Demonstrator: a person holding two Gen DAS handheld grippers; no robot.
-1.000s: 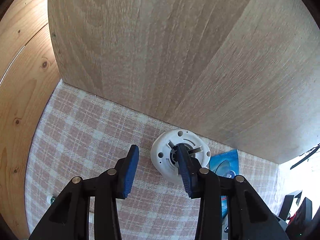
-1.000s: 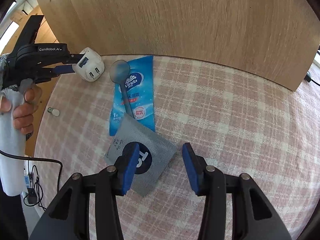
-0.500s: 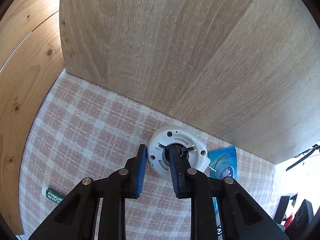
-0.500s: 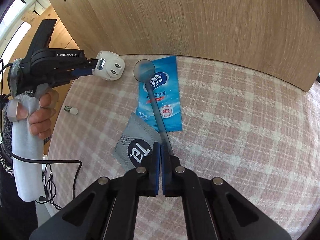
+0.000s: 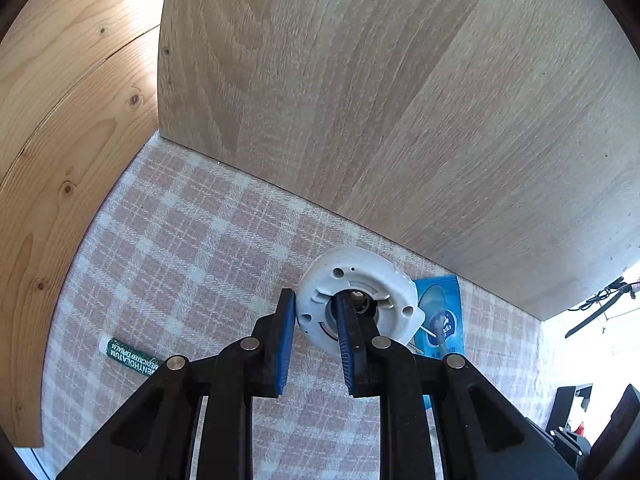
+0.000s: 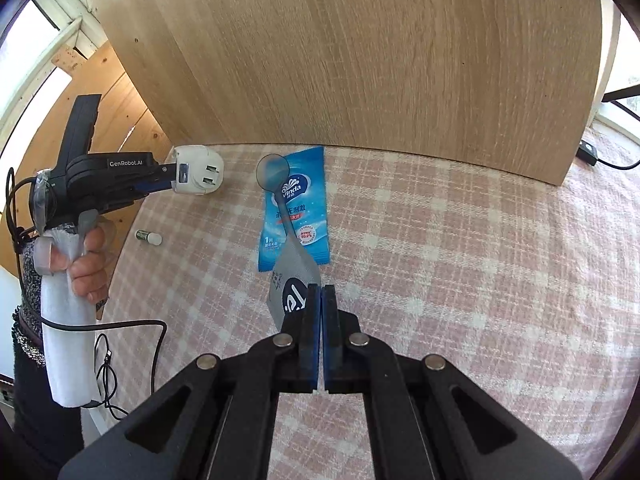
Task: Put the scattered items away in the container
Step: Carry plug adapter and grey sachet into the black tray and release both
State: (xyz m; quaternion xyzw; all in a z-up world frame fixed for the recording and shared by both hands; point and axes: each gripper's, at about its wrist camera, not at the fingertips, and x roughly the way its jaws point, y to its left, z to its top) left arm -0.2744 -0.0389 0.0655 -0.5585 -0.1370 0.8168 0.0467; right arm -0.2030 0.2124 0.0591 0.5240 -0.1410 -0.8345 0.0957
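My left gripper (image 5: 314,296) is shut on a round white plug adapter (image 5: 360,280): one finger sits outside its rim, the other in its middle hollow. The right wrist view shows that left gripper (image 6: 168,178) holding the plug adapter (image 6: 198,176) above the cloth's left edge. My right gripper (image 6: 322,288) is shut on one edge of a grey sachet (image 6: 294,280), which stands tilted up off the cloth. A clear plastic spoon (image 6: 273,170) lies on a blue wipe pack (image 6: 308,200). Its handle end is hidden by the sachet. No container is in view.
A green lip balm tube (image 5: 130,356) (image 6: 149,237) lies near the left edge of the pink checked tablecloth (image 6: 440,260). A tall wooden board (image 6: 360,60) closes the back and a pine panel (image 5: 60,120) the left. A black cable (image 6: 120,328) hangs below the person's hand.
Both grippers have shut, the left on the plug adapter and the right on the grey sachet. The plug has come up off the cloth. The sachet has tilted up by one edge.
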